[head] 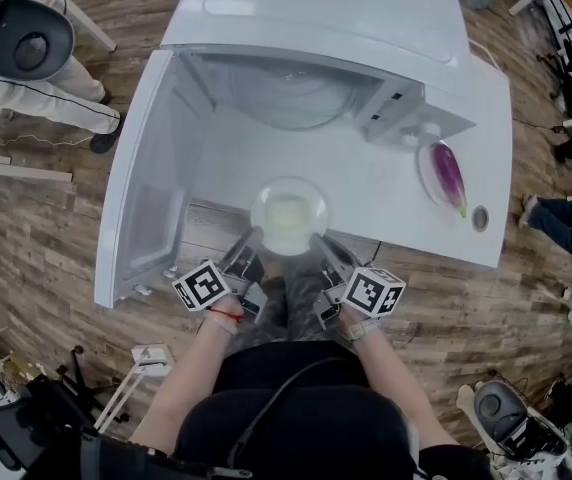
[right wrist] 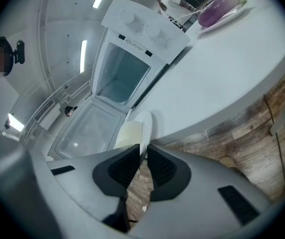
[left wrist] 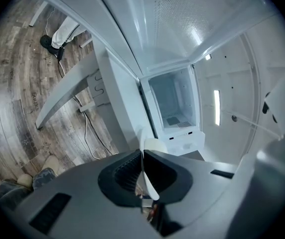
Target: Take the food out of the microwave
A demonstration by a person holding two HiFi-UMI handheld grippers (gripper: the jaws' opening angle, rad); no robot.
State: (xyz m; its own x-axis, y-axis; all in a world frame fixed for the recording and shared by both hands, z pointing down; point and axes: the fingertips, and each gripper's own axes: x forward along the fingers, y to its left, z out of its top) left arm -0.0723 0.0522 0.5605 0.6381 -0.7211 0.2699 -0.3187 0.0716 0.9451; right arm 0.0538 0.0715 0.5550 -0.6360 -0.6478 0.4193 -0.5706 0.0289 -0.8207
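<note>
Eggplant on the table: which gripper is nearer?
Right. The right gripper grips the right rim of the bowl, on the side toward the eggplant; the left gripper grips the opposite rim, farther from it.

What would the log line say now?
left gripper: shut on plate rim | right gripper: shut on plate rim | plate: outside microwave | door: open

White microwave (head: 316, 18), white worktop (head: 386, 193), pale yellow food (head: 288, 214) in a clear glass dish (head: 262, 198), purple eggplant (head: 449, 171) with green stem, grey left gripper (head: 251, 240) and right gripper (head: 320, 244) with black ribbed pads (right wrist: 162, 168) and black-and-white square-marker cubes (head: 206, 286), grey-brown wood-grain plank floor (head: 36, 258).
</note>
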